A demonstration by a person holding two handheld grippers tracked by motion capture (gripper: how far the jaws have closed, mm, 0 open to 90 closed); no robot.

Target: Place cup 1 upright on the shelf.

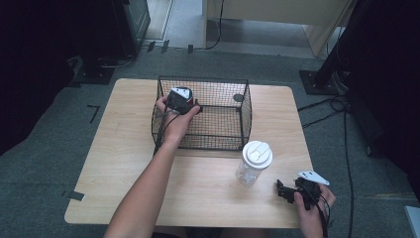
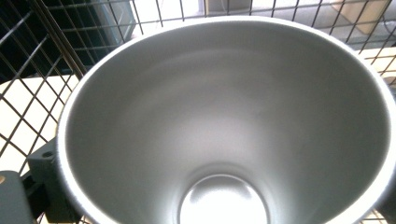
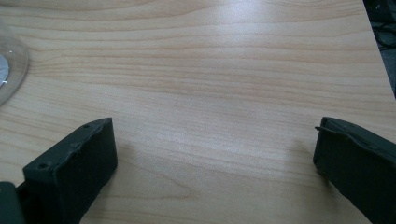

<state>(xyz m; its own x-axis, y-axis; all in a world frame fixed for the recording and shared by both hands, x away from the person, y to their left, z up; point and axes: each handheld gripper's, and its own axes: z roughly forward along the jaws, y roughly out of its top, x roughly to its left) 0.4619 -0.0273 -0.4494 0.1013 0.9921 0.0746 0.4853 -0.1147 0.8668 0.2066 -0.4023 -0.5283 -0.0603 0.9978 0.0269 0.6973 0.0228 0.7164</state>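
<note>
At the left end of the wire basket (image 1: 205, 111), which stands toward the far side of the wooden table (image 1: 124, 163), the left gripper (image 1: 195, 106) is held by the person's left hand (image 1: 173, 116), with the forearm reaching in over the basket's near-left corner. In the left gripper view, a metal cup (image 2: 224, 116) is seen very close, its open mouth turned toward the camera and its round bottom visible deep inside; the basket's mesh is seen behind and around it, so the cup is placed inside the basket. One dark jaw is seen pressed against the outside of the cup's rim at the lower left, so the cup appears to be grasped by the left gripper, though the other jaw is hidden.

Just in front of the basket's near-right corner, a clear plastic bottle (image 1: 253, 163) with a white lid is stood upright on the table, apart from the basket.

Nearer the table's front edge, to the right of the bottle, the right gripper (image 1: 285, 191) is held low over the table by the right hand (image 1: 312, 206). In the right gripper view, its two black jaws are spread wide with bare wood between them, and nothing is held.
</note>
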